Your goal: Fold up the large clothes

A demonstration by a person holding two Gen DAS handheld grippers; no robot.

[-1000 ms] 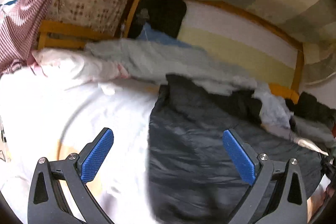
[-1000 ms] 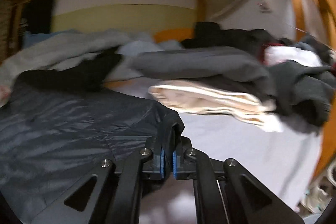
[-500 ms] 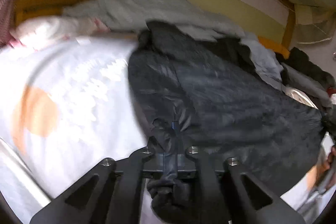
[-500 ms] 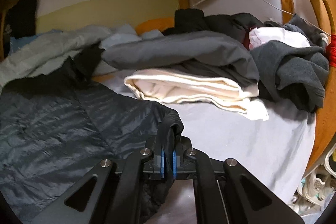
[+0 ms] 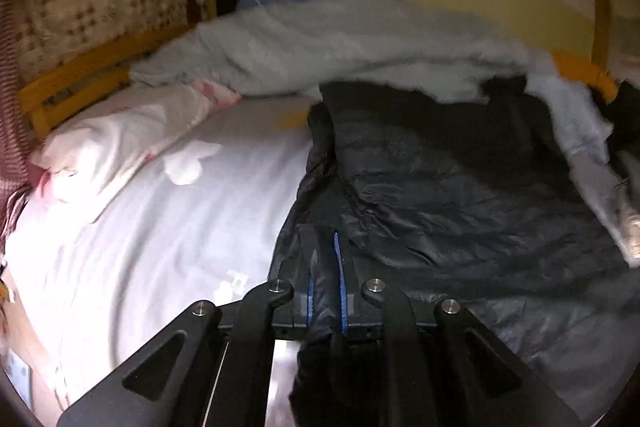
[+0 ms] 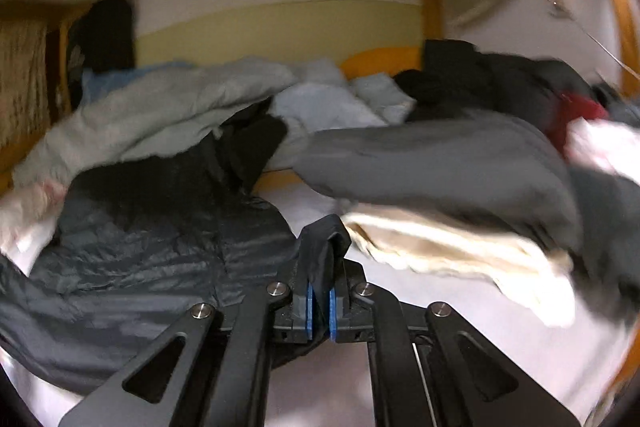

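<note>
Nearby, a grey blanket (image 5: 320,43) overlaps the dark jacket (image 5: 460,195).

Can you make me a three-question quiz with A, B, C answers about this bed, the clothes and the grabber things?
1. Where does the dark puffy jacket lie?
A. on the white bed sheet
B. on a hanger
C. inside a drawer

2. What colour are the pads of the right gripper?
A. red
B. blue
C. yellow

3. What is between the pads of the left gripper?
A. nothing at all
B. a white sock
C. a fold of the dark jacket

Answers:
1 A, the jacket is spread over the white sheet in both views.
2 B, thin blue strips show on either side of the pinched cloth.
3 C, dark shiny cloth runs between the two blue pads, whose jaws are opening slightly.
</note>
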